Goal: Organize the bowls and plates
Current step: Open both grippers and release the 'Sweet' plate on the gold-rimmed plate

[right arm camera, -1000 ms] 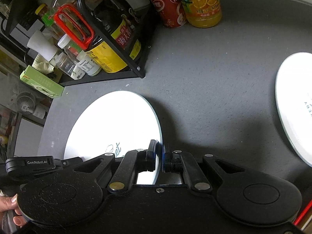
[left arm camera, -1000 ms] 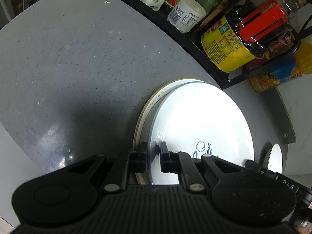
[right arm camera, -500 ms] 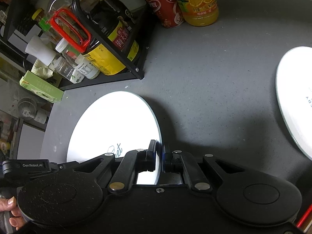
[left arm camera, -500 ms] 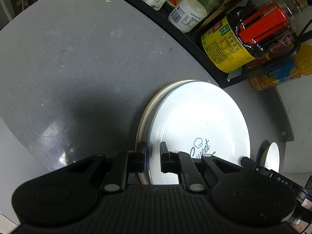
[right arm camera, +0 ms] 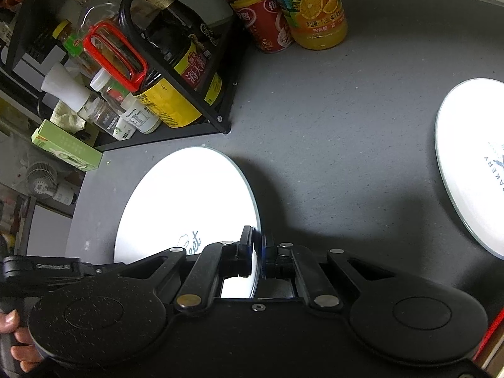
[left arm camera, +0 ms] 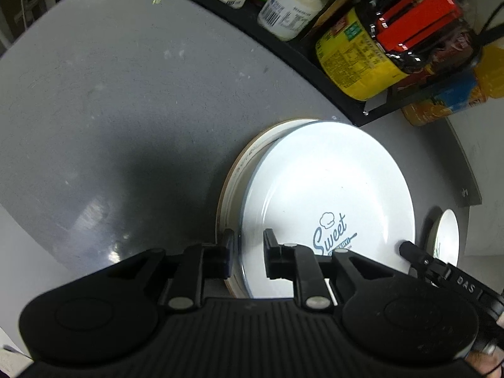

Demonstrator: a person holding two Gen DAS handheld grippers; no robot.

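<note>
White "Sweet" plate (left arm camera: 327,195) sits on top of a tan-rimmed plate (left arm camera: 242,163) on the grey surface (left arm camera: 110,94), just in front of the black condiment rack (right arm camera: 176,72). Looks like the stacking step, top plate just landing or landed; cannot tell if it is fully seated, it sits offset to the right so the lower rim shows at left.

Left gripper (left arm camera: 247,252) at the near-left rim of the stack, jaws apart with a clear gap, rim between them, no clamp visible. Right gripper (right arm camera: 259,256) is on the opposite rim of the same white plate (right arm camera: 189,208), jaws drawn in tight on the rim edge, reads as clamped. In the left view the right gripper tip shows at the plate's right edge.

Second white plate (right arm camera: 472,163) with "BAKERY" print lies flat, well apart to the right on the same surface, not stacked yet. Orange juice bottle (right arm camera: 312,9) and red can (right arm camera: 267,22) stand at the back, clear of the plates.

Next move, my read: right gripper needs to let go of the rim and back off, maybe a nudge to centre the top plate first. Then over to the BAKERY plate, which needs a rim grab from the edge since it lies flat. Risk: sliding the glossy top plate off-centre on release.
</note>
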